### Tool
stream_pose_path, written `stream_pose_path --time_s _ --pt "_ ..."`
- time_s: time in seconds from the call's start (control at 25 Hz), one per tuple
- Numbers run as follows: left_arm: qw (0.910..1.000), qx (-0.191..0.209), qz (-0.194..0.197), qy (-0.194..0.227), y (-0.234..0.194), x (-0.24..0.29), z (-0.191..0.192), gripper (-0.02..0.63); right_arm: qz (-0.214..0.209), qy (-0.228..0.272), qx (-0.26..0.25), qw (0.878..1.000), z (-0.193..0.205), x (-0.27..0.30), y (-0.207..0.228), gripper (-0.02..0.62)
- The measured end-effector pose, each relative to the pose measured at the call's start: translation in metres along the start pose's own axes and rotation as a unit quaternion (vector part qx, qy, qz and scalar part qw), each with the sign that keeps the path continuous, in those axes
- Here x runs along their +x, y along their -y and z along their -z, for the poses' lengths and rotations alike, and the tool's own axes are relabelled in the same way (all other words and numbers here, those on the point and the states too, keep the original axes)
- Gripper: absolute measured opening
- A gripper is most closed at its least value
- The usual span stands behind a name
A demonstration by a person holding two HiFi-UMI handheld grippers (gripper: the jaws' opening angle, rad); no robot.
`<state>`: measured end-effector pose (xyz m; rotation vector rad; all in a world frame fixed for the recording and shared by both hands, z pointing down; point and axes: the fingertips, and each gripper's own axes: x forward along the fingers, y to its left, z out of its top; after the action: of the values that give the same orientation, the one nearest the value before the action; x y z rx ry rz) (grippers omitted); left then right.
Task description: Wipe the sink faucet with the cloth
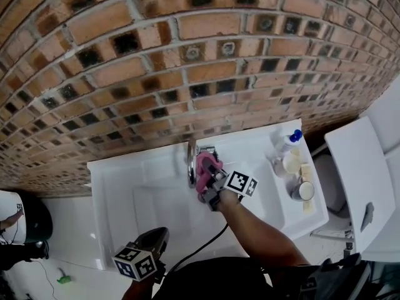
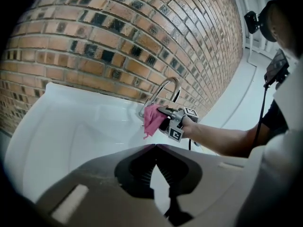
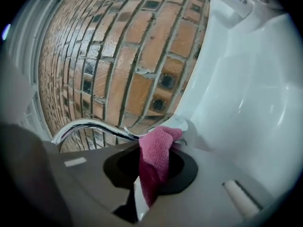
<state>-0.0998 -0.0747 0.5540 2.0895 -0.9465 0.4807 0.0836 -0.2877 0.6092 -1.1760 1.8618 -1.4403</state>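
Note:
A chrome curved faucet point(image 1: 190, 161) rises from the back rim of the white sink point(image 1: 137, 186), against a brick wall. My right gripper point(image 1: 211, 181) is shut on a pink cloth point(image 1: 205, 170), and the cloth sits just right of the faucet near its base. In the right gripper view the pink cloth point(image 3: 155, 161) hangs between the jaws with the faucet point(image 3: 90, 126) right behind it. The left gripper view shows the faucet point(image 2: 165, 91), the cloth point(image 2: 152, 119) and my right gripper point(image 2: 163, 113) from afar. My left gripper point(image 1: 159, 237) hangs shut and empty at the sink's front edge.
On the sink's right ledge stand a white bottle with a blue cap point(image 1: 286, 142), a small cup point(image 1: 291, 163), a round tin point(image 1: 304, 191) and soap pieces. A white toilet tank point(image 1: 359, 180) stands at the right. A cable point(image 1: 200, 249) trails from my right gripper.

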Motion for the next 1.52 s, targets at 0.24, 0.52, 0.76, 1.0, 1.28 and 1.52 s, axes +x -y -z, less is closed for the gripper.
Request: stream_pose_path --time_s 0.24,0.52,0.76,1.0,1.28,1.52 --pt "0.9999 -0.006 -0.006 -0.008 -0.007 0.005 -0.004 0.003 -0.008 0.000 0.019 1.000 0.003 0.005 0.011 0.054" --pt "0.9998 -0.008 -0.004 -0.020 -0.004 0.015 -0.003 0.005 0.008 -0.022 0.015 1.000 0.006 0.005 0.031 0.054" --pt "0.9997 -0.011 -0.010 -0.022 -0.006 0.016 -0.002 0.005 0.033 -0.034 0.014 0.999 0.010 0.009 0.047 0.054" --pt "0.9995 -0.017 -0.015 -0.023 -0.009 0.015 0.000 0.005 0.058 -0.045 0.013 0.997 0.012 0.009 0.062 0.052" --pt "0.9995 -0.023 -0.012 -0.017 -0.005 0.017 -0.001 0.004 0.033 -0.077 0.031 0.996 0.036 0.023 0.038 0.052" --pt "0.9996 -0.024 -0.015 -0.005 -0.006 0.009 -0.002 0.005 0.007 -0.069 0.067 0.995 0.033 0.030 0.006 0.054"
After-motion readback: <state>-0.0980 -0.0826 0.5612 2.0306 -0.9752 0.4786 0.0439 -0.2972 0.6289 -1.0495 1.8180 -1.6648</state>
